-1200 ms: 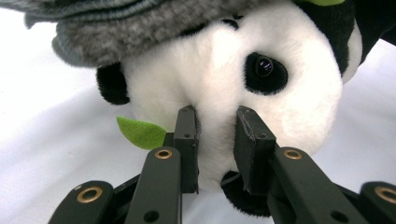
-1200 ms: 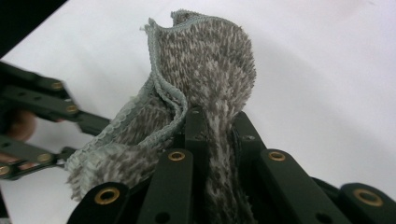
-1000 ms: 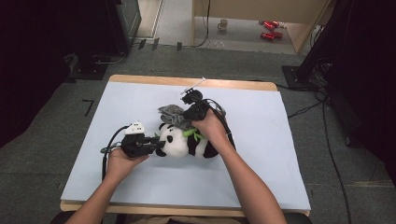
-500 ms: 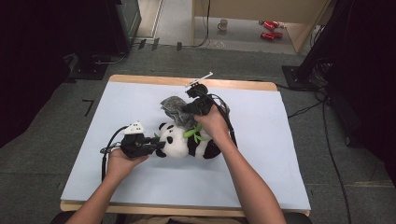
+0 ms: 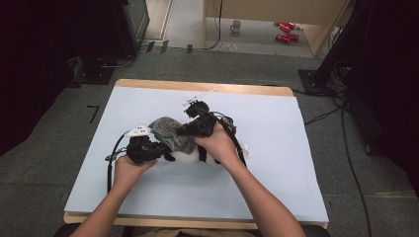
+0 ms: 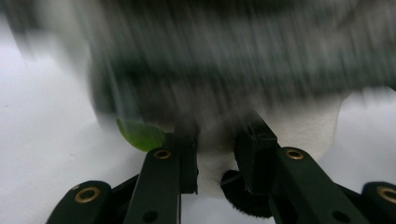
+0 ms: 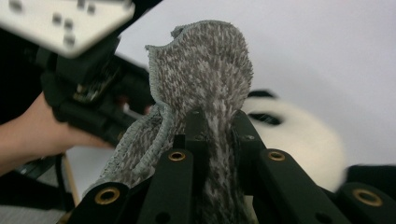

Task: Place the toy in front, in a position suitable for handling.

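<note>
A black-and-white panda plush (image 5: pixel 190 158) lies in the middle of the pale table (image 5: pixel 296 163). A grey knitted cloth (image 5: pixel 167 131) is draped over its head end. My right gripper (image 5: pixel 182 132) is shut on that cloth; in the right gripper view the cloth (image 7: pixel 205 70) stands up between the jaws of the right gripper (image 7: pixel 215 121), with the panda (image 7: pixel 299 135) behind. My left gripper (image 5: pixel 167 154) is shut on the plush from the left. In the left gripper view its jaws (image 6: pixel 215 140) pinch white fur (image 6: pixel 308 126), beside a green leaf (image 6: pixel 140 133) and under the blurred cloth (image 6: pixel 233 60).
Black cables (image 5: pixel 237 138) trail from both grippers across the table. The wooden table edge (image 5: pixel 197 86) runs along the far side. On the floor beyond it stand a mug (image 5: pixel 236 25) and red cans (image 5: pixel 284 30). Dark equipment flanks the table.
My right gripper has moved left and nearer with the grey cloth, which now covers the panda's face. The left gripper has kept its place on the plush.
</note>
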Available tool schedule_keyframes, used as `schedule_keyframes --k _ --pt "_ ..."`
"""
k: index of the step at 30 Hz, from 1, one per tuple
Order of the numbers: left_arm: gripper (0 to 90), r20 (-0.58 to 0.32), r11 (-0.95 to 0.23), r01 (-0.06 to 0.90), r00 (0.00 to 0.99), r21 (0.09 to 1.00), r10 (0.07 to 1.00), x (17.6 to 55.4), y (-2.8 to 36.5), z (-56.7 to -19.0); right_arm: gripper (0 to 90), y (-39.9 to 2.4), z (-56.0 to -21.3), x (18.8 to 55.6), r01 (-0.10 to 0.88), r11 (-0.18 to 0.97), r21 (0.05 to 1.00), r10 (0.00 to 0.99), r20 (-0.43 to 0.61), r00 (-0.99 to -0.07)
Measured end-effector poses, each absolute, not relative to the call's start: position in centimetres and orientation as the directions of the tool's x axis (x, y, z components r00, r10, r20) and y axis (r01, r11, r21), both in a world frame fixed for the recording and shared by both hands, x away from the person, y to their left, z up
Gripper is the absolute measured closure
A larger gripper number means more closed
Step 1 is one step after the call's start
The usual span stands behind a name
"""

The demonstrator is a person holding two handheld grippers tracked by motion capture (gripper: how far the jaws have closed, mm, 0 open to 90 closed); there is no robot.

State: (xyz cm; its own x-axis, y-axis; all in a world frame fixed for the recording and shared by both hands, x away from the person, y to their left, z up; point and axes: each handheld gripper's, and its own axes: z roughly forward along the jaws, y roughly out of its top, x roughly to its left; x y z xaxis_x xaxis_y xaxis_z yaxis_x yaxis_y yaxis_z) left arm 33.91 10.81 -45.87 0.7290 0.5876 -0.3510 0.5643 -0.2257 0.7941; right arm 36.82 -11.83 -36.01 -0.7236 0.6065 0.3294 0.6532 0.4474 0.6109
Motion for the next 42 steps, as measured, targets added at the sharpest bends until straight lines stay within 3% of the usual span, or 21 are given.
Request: schedule_keyframes --k 6,15,42 --pt "72.3 -0.353 -0.230 0.569 0.727 0.789 0.589 34.0 10.8 -45.9 81.3 -11.2 -37.4 36.5 0.641 0.518 0.566 0.621 0.267 -0.737" --pt "73.5 -0.306 -0.267 0.544 0.741 0.795 0.598 33.7 10.5 -46.0 81.1 -10.6 -37.0 37.9 0.617 0.584 0.527 0.620 0.201 -0.758" --pt "73.9 -0.270 -0.332 0.515 0.779 0.790 0.566 33.1 10.3 -46.1 81.0 -12.9 -38.3 43.5 0.744 0.454 0.490 0.735 0.266 -0.623"
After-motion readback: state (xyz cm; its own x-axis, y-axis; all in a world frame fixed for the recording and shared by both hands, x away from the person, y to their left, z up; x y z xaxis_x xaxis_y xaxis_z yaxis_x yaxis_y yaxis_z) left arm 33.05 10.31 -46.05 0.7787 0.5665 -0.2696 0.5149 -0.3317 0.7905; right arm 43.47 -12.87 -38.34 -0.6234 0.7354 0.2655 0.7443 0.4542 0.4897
